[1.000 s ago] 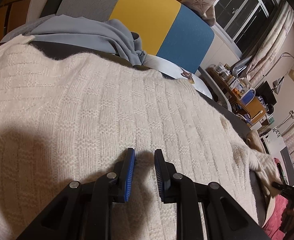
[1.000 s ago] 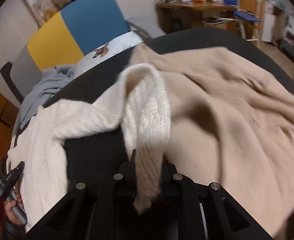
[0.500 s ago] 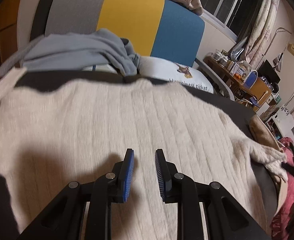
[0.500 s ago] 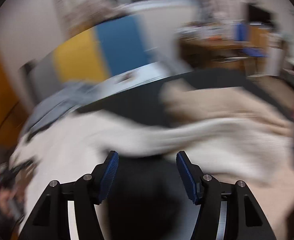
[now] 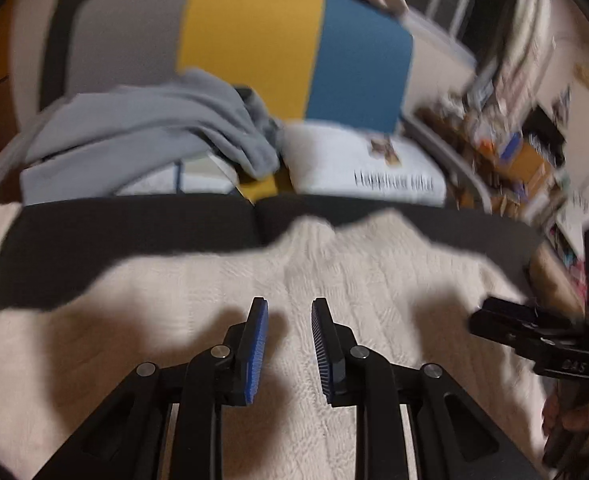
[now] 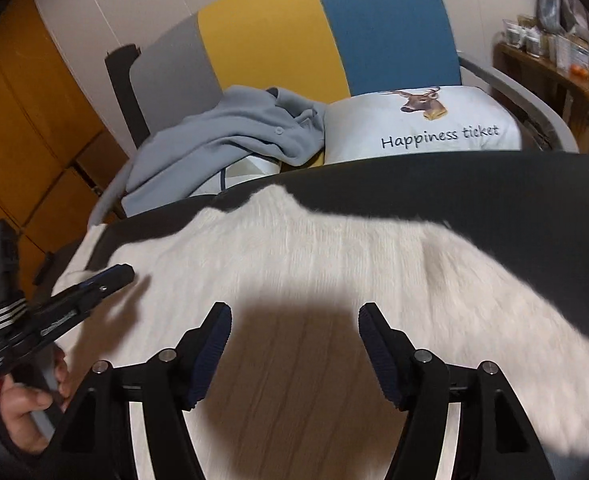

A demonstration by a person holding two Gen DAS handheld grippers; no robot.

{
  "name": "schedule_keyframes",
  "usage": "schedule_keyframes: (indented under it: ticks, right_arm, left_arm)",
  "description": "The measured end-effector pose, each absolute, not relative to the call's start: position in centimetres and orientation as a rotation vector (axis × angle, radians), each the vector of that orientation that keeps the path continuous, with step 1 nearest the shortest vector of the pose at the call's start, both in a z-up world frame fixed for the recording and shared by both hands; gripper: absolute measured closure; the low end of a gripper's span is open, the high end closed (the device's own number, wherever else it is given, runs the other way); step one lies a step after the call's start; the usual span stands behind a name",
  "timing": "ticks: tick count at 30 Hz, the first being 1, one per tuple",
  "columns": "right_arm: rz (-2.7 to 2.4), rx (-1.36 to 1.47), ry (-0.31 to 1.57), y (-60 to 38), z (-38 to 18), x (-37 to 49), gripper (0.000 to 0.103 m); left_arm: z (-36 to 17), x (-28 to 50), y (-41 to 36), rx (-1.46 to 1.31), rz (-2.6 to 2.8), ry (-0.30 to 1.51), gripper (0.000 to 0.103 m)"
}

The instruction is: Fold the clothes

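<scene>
Both tools [image 5: 288,346] [image 6: 294,354] hover empty, jaws apart, the right's just widened, over cream sweater [image 6: 334,248]; pillow [image 6: 422,124] reads "Happiness ticket".

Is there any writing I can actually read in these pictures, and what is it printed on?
"Happiness ticket": on the white pillow, in dark script under a picture of a deer's head.
The same line on the pillow in the left wrist view is too blurred to read fully.
Pale marks on the side of the right gripper, seen from the left wrist: too blurred to read.
Jars and boxes on the wooden shelf: labels too small to read.
</scene>
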State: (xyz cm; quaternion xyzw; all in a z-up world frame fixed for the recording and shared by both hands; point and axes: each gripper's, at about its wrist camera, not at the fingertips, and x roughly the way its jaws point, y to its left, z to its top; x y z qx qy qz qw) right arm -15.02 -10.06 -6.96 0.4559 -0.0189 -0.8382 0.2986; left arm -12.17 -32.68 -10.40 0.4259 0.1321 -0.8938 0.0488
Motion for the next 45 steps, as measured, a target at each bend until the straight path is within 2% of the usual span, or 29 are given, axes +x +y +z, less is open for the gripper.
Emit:
schedule_keyframes:
  ticks: [3,5,7,9,12,15,21,23,26,29,32,35,37,38,41,45]
  right_arm:
    - [-2.161,1.282,0.064,-12.2,-9.0,-17.0,0.035]
    - [-2.171,1.272,0.123,-13.4,-9.6,-17.6,0.028]
    - [-2.168,1.253,0.135,-14.8,-9.8,-17.6,0.011]
    - [-2.176,1.214,0.159,-16.4,-10.3,-17.3,0.000]
    - [-2.197,1.149,0.238,-18.2,-11.0,-16.1,0.000]
    - [-2.139,1.114,0.159,-17.7,-11.0,-15.8,0.000]
    - [-2.086,1.139,-0.113,-15.4,-10.4,-17.2,0.000]
    - [-2.064,1.147,-0.194,-14.2,-9.5,-16.6,0.000]
    - [-2.048,1.098,-0.331,-10.8,-8.2,-15.0,0.000]
    - [-2.037,1.080,-0.541,-5.2,-8.0,-13.1,0.000]
    - [-2.132,1.076,-0.634,1.2,-8.1,-10.8,0.002]
    - [-2.299,1.082,-0.551,6.5,-7.7,-8.1,0.014]
    - [-2.405,1.126,-0.491,9.8,-7.7,-6.8,0.037]
    - [-2.470,1.157,-0.440,11.3,-7.7,-6.4,0.041]
    - [-2.637,1.229,-0.223,14.0,-7.6,-5.8,0.041]
    - [-2.632,1.278,-0.035,14.9,-8.2,-6.7,0.041]
  left_arm:
    - [-12.3,-12.8,-32.5,1.299,-2.705,0.280,0.085]
    - [-12.5,-12.4,-33.4,1.253,-2.680,0.332,0.089]
    - [-12.7,-11.8,-35.0,1.211,-2.663,0.441,0.089]
    - [-12.7,-11.3,-36.3,1.184,-2.634,0.452,0.091]
    - [-12.6,-11.0,-37.5,1.166,-2.582,0.367,0.091]
    - [-12.7,-11.3,-38.6,1.168,-2.550,0.300,0.091]
    - [-12.3,-11.6,-38.1,1.194,-2.527,0.198,0.089]
    - [-11.7,-11.3,-37.4,1.198,-2.517,0.204,0.083]
    - [-10.5,-9.2,-34.9,1.163,-2.621,0.404,0.083]
    - [-10.4,-7.4,-30.8,1.179,-2.719,0.412,0.082]
    - [-10.3,-5.6,-25.8,1.220,-2.844,0.418,0.082]
    - [-10.1,-4.5,-20.7,1.292,-2.975,0.385,0.081]
    - [-10.1,-4.1,-17.1,1.346,-3.057,0.299,0.080]
    - [-10.0,-3.9,-15.6,1.365,-3.089,0.267,0.080]
    - [-9.9,-3.7,-11.3,1.452,-3.165,0.199,0.080]
    - [-10.4,-4.1,-7.0,1.593,-3.206,0.163,0.074]
